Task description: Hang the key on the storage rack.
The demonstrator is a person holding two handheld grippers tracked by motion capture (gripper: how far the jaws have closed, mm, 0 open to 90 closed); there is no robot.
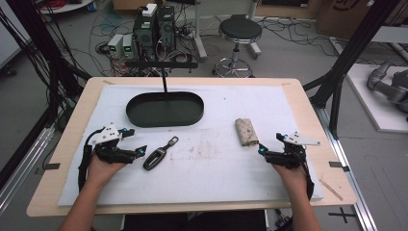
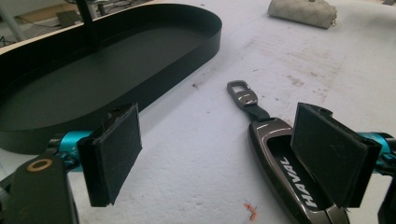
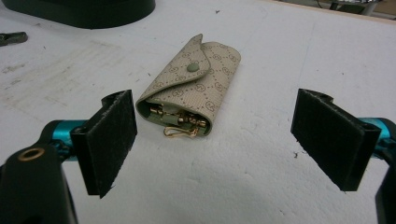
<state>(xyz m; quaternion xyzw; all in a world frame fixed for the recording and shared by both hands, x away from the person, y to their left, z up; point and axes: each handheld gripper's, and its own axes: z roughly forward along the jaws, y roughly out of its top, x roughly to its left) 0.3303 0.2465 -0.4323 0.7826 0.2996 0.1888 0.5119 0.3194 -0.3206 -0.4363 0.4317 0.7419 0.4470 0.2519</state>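
Partly, the car key [image 2: 285, 172] is hiding itself: in the left gripper view its lower end is running off the bottom edge, and one black pad [image 2: 327, 154] is covering its flank, so whether pad and key are touching cannot be told. The left gripper [image 1: 137, 151] is standing with its jaws spread wide and nothing pinched between them; in the high view the key is lying just beside its tips, in front of the black oval tray [image 1: 165, 109], its metal loop pointing toward that tray. The tray's far end is getting cut off at the left of the left gripper view, and the thin post [image 1: 164, 82] rising behind it is blocking a little of its rim.

The right gripper [image 1: 262, 149] is likewise holding its jaws far apart, gripping nothing. The beige key pouch [image 3: 189, 86] is lying well to the right of the tray, just ahead of those jaws and nearer one pad than the other — apart from both. Its flap is snapped down, and the gold hooks at its open end are hard to make out in detail.

Between key and pouch, in front of the tray, the white mat [image 1: 211, 168] is lying bare — smudged but open. The mat's edges are stopping short of the wooden table [image 1: 308, 103] rim on every side, and both forearms are crossing the near edge.
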